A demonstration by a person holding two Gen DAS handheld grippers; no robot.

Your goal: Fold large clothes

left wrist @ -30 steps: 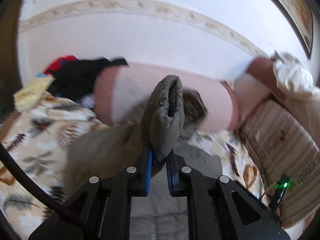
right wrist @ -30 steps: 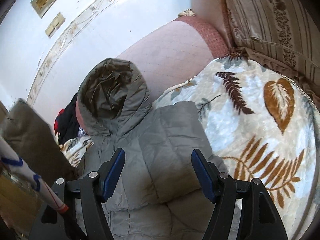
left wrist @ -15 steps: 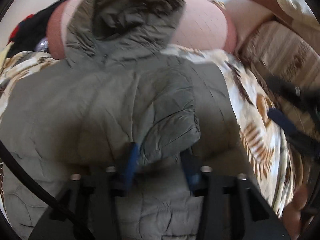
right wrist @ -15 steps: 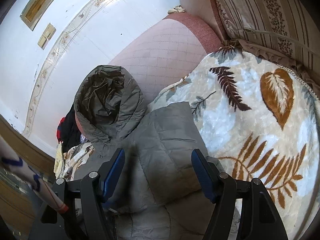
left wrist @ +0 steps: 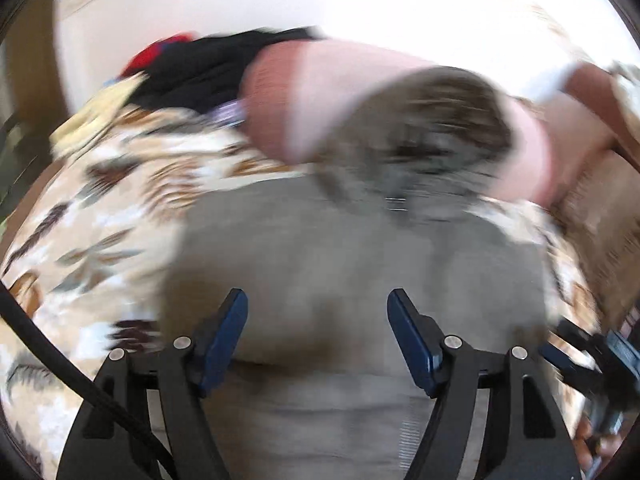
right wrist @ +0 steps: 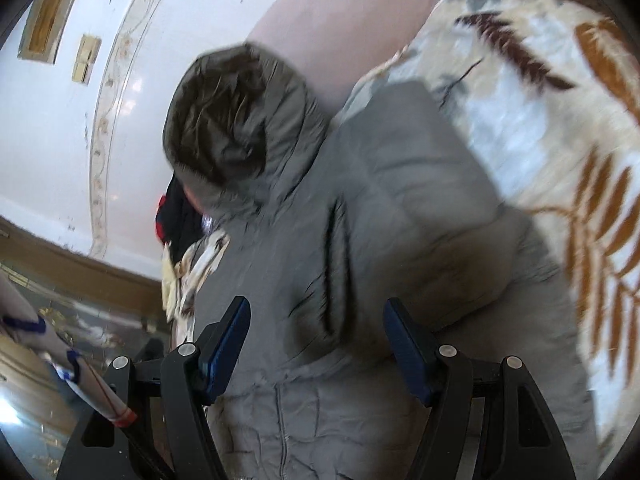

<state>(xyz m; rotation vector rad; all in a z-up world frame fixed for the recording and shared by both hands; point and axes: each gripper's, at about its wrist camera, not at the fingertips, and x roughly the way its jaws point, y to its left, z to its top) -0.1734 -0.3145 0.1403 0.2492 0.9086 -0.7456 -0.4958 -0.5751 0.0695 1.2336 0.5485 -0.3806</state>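
Grey-green hooded puffer jacket [right wrist: 360,248] spread flat on a leaf-print blanket [right wrist: 560,128], hood [right wrist: 236,128] propped against a pink bolster [right wrist: 340,28]. One sleeve folded in across the chest; lower hem cut off at the frame edge. In the left wrist view, heavily blurred: jacket [left wrist: 340,272] and hood [left wrist: 424,140] only smeared shapes, zipper barely traceable. Left gripper [left wrist: 316,332] just opening, now wide, nothing pinched between the pads. Right gripper [right wrist: 316,336] wide as well, hovering over the jacket front, empty. Dark clothes pile [left wrist: 204,68] beyond the bolster, contents unclear.
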